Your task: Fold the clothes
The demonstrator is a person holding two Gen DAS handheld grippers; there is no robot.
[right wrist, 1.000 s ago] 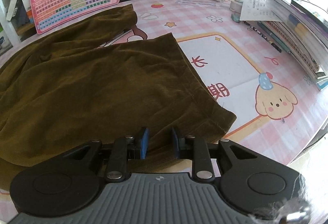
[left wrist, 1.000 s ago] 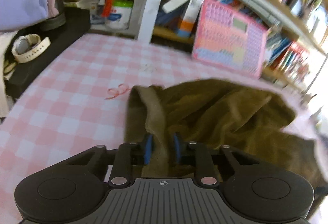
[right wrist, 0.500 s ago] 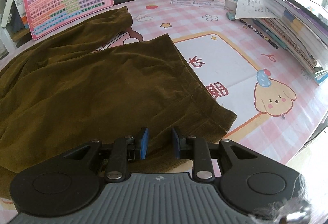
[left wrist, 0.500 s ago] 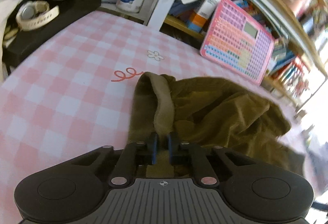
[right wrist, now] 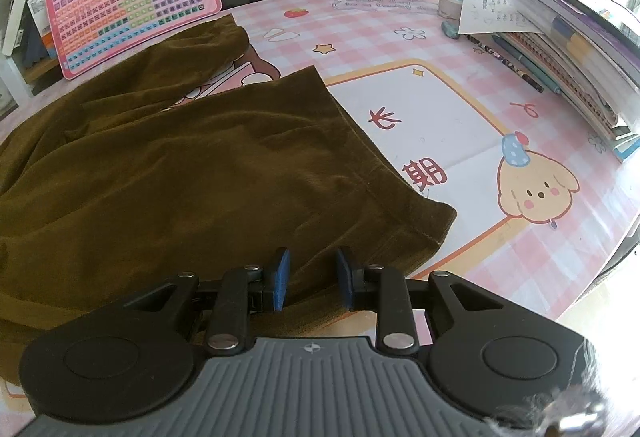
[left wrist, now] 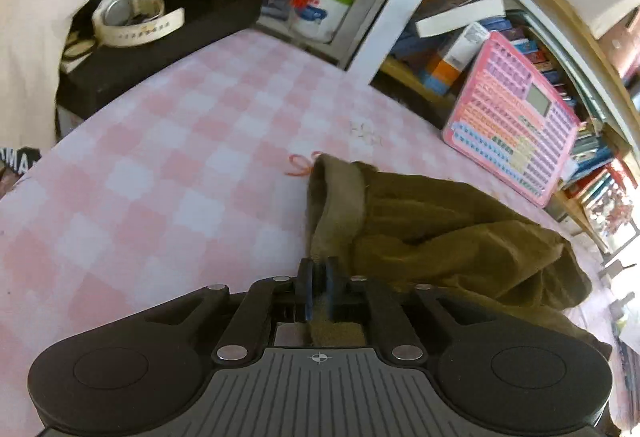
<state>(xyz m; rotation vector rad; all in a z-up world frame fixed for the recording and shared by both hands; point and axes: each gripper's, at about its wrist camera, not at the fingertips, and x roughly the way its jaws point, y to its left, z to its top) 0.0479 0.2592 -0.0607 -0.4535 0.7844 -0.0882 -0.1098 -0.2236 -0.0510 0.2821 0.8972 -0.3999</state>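
- Left claw [left wrist: 318, 287]: blue pads pressed nearly together, pinching a strip of cloth between them, pointing toward 12 o'clock.
- Right claw [right wrist: 311, 279]: blue pads spread apart, gripping nothing, aimed toward 12 o'clock.

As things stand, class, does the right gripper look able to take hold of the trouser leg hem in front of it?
Probably yes. The right gripper is open, its blue pads either side of the brown trousers, with the hem just ahead and nothing lying between.
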